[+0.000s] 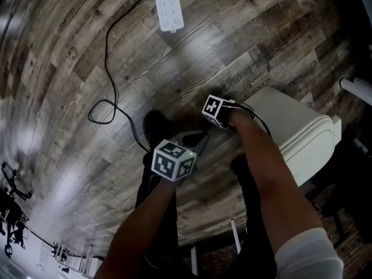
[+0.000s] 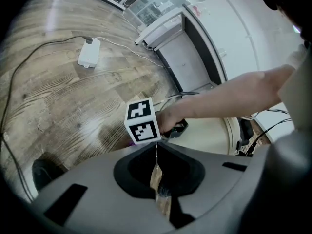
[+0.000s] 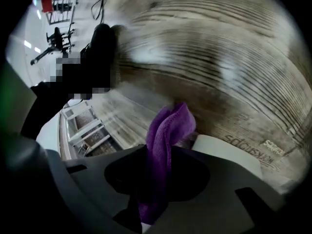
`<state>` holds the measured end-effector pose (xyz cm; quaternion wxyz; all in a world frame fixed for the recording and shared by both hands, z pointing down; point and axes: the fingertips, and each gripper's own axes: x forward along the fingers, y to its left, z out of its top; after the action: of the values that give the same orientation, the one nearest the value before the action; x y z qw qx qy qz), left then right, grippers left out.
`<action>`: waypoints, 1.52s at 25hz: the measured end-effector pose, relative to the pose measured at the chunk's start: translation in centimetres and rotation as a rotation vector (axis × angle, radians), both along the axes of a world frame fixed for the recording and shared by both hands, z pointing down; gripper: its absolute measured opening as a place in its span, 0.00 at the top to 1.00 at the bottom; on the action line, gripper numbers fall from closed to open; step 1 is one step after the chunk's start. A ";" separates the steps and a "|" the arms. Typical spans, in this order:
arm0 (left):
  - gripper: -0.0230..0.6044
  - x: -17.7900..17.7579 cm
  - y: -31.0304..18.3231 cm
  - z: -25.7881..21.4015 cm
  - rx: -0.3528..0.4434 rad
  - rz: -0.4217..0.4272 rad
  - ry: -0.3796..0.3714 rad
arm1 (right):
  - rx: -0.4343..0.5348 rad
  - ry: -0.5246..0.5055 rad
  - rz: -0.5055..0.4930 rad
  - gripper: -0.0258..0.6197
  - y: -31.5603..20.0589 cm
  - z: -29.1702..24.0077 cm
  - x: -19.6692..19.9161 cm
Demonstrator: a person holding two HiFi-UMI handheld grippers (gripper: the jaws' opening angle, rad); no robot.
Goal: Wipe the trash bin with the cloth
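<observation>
Head view: right gripper at the cream bin's near edge, left gripper just beside, above the wood floor.

Left gripper view: fingers pressed together, empty.

Right gripper view, alone showing the cloth: purple, clamped between fingers, by the bin's corner.

It looked like an indoor workroom or lab. A white power strip lay on wood-plank flooring. White cabinets lined a wall.

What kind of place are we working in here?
Probably an indoor workspace or lab room rather than a home: a wood-look plank floor, a white power strip lying on it with its cable trailing, and white cabinets along the wall.
</observation>
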<state>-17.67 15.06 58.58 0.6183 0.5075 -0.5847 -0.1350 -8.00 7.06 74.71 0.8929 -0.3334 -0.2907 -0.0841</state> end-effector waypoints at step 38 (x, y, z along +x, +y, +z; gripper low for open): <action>0.96 -12.3 8.8 -33.2 0.107 0.043 -0.153 | -0.032 -0.323 0.339 0.79 8.6 -36.9 -10.1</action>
<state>-29.99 23.90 25.39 0.5466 0.5610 -0.6112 -0.1136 -18.10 15.69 37.84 0.8306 -0.2762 -0.4831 0.0194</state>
